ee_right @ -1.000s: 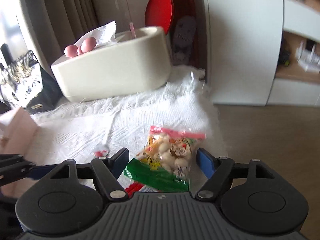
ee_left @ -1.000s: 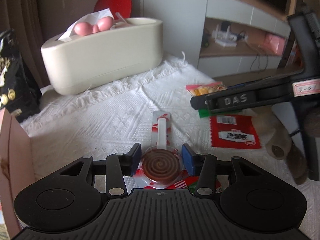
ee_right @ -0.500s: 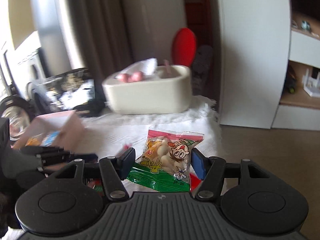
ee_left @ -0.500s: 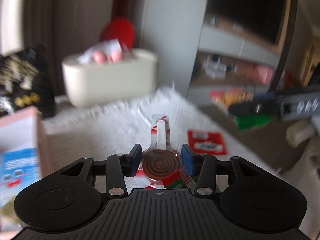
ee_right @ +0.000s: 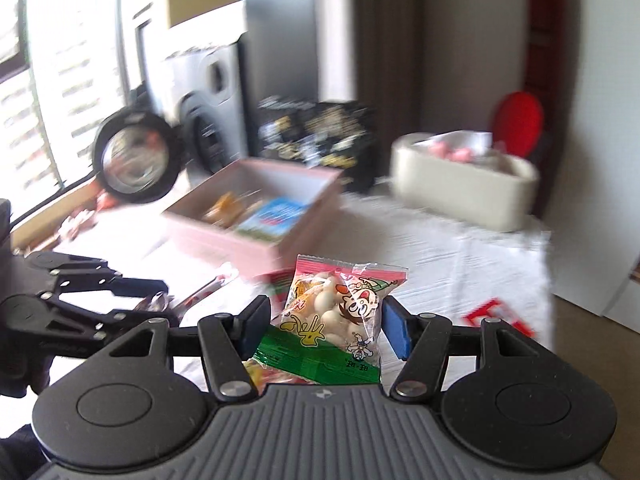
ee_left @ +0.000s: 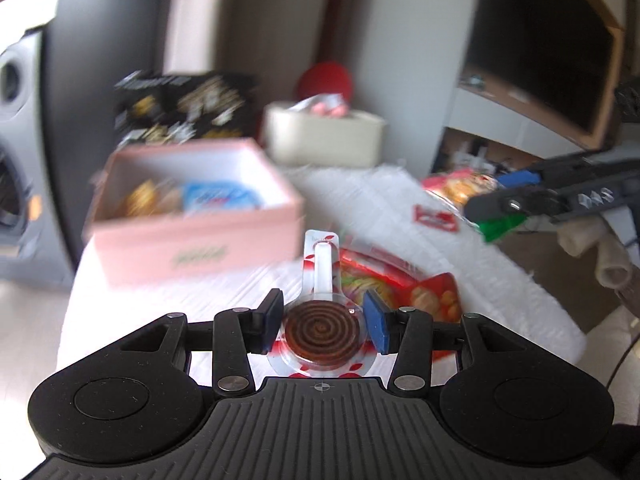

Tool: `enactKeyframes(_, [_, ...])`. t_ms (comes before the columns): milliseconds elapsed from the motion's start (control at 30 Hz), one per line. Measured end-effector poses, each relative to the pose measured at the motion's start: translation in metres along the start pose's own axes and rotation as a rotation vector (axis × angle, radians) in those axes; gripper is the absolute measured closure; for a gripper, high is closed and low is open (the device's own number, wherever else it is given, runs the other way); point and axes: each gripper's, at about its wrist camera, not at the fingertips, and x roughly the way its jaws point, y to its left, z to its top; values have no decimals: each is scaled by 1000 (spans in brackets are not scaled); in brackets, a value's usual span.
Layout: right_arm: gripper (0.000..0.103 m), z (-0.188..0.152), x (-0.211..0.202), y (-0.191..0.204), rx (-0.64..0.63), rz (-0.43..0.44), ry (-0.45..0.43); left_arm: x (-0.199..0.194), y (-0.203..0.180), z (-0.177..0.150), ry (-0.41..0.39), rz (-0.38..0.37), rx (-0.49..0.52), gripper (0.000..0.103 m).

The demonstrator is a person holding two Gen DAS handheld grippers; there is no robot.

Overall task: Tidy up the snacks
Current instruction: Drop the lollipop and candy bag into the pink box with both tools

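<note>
My left gripper is shut on a brown spiral lollipop in a clear wrapper, its white stick pointing forward. My right gripper is shut on a clear snack bag with a cartoon figure and a green lower part. An open pink box stands on the white cloth ahead and left of the lollipop, with several packets inside. The right wrist view shows the same pink box ahead and left of the bag, and the left gripper at its near left. In the left wrist view the right gripper is at the far right.
A large red snack packet and a small red one lie on the white cloth. Behind the box stand a cream tissue holder and a black bag. A round mirror sits at the left.
Both grippers have risen and swung left with their snacks. The pink box has come into both views. The right jaws have drawn in on the snack bag.
</note>
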Motion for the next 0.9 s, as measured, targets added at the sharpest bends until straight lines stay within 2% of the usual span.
enactKeyframes(100, [43, -5, 8, 24, -36, 64, 44, -14, 17, -4, -6, 12, -62, 54])
enactKeyframes(200, [43, -7, 12, 43, -70, 111, 61, -30, 22, 8, -49, -1, -68, 54])
enactKeyframes(267, [43, -5, 10, 51, -86, 129, 54, -41, 26, 26, -110, 7, -58, 54])
enactKeyframes(367, [43, 1, 8, 56, -92, 135, 30, -43, 31, 61, -194, 84, -23, 54])
enactKeyframes(500, [42, 13, 15, 59, -88, 133, 0, -6, 48, 107, -213, 155, -26, 53])
enactKeyframes(633, [43, 21, 26, 60, -70, 125, -19, 61, 60, 125, -104, 218, 2, 53])
enactKeyframes(800, [42, 28, 45, 54, -58, 88, 0, 130, 78, 110, 93, 235, 8, 53])
enactKeyframes(833, [43, 30, 49, 51, -54, 83, 5, 137, 81, 105, 110, 231, 4, 52])
enactKeyframes(900, [43, 35, 57, 47, -43, 71, 13, 137, 85, 98, 89, 221, -2, 52])
